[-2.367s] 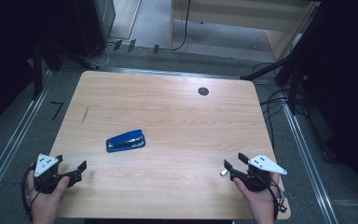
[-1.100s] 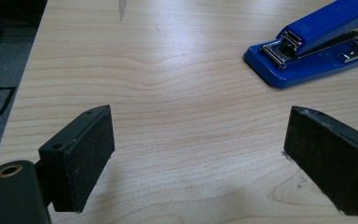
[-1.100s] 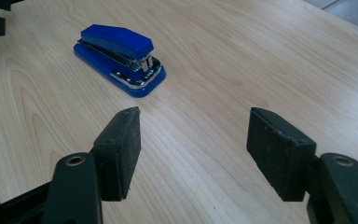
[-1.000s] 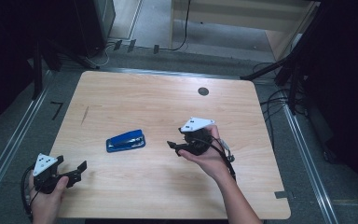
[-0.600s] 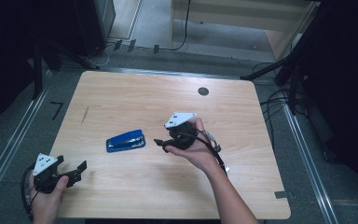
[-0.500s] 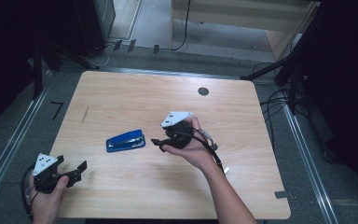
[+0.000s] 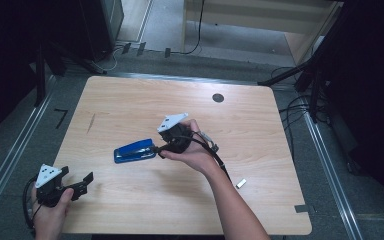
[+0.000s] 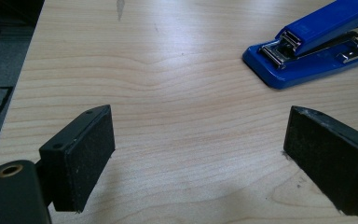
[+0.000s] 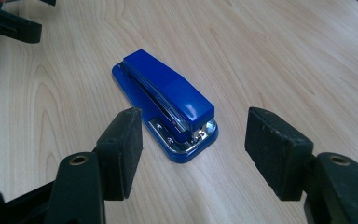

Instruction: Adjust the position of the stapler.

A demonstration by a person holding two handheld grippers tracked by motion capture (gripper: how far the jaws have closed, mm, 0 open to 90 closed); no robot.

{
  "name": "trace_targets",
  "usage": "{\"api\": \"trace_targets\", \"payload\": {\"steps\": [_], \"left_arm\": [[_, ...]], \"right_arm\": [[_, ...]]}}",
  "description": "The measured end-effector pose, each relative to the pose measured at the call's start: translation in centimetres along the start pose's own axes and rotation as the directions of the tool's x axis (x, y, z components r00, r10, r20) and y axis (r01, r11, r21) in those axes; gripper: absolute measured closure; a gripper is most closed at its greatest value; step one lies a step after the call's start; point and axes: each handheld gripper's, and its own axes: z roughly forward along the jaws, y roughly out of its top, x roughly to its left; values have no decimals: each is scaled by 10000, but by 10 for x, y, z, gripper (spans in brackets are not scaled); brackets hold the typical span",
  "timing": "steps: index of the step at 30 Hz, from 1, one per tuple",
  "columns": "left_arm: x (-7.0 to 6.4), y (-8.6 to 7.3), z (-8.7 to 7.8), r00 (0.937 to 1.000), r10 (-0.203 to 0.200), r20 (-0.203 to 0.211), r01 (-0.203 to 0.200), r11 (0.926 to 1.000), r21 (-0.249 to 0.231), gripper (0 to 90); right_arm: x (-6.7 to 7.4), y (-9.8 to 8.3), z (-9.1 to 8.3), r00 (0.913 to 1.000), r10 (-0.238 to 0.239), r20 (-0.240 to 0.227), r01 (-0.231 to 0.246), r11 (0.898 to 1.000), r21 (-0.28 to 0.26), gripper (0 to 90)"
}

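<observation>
The blue stapler (image 7: pixel 134 150) lies flat near the middle of the wooden table (image 7: pixel 280 130). The right gripper (image 9: pixel 193 149) is lined up with the stapler's hinge end, its jaws spread wide — probably so they can slide around both sides and pinch it. The stapler's end sits just in front of the pads (image 9: pixel 123 149), between them but not touching — though from above it is hard to tell how close. The left gripper (image 8: pixel 200 154) waits near the table's front-left corner, jaws spread around nothing, well apart from the stapler.
</observation>
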Motion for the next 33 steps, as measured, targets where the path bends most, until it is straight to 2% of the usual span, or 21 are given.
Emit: {"api": "trace_targets", "payload": {"steps": [1, 7, 12, 19, 24, 26, 27, 33], "left_arm": [[0, 0, 0, 10000, 2, 14, -2, 10000, -3, 93], [-1, 0, 0, 9999, 129, 8, -129, 9999, 17, 95], [-1, 0, 0, 9999, 135, 25, -135, 9999, 8, 94], [-1, 0, 0, 9999, 139, 53, -139, 9999, -7, 95], [-1, 0, 0, 9999, 132, 85, -132, 9999, -4, 95], [-1, -1, -1, 9999, 121, 111, -121, 9999, -25, 95], [0, 0, -1, 9999, 99, 137, -99, 9999, -14, 94], [-1, -1, -1, 9999, 121, 122, -121, 9999, -10, 95]], "right_arm": [[-1, 2, 7, 9999, -116, -77, 117, 9999, 98, 370], [-3, 5, 25, 9991, -154, -397, 163, 9996, 220, 380], [-5, 6, 40, 9970, -381, -676, 416, 9979, 506, 374], [-6, 10, 59, 9948, -494, -895, 566, 9953, 791, 397], [-7, 11, 69, 9931, -563, -1030, 666, 9928, 995, 412], [-9, 12, 73, 9916, -619, -1132, 734, 9922, 1005, 423], [-11, 13, 76, 9892, -579, -1347, 719, 9922, 1015, 428], [-12, 12, 84, 9851, -702, -1572, 888, 9894, 1149, 437]]}}
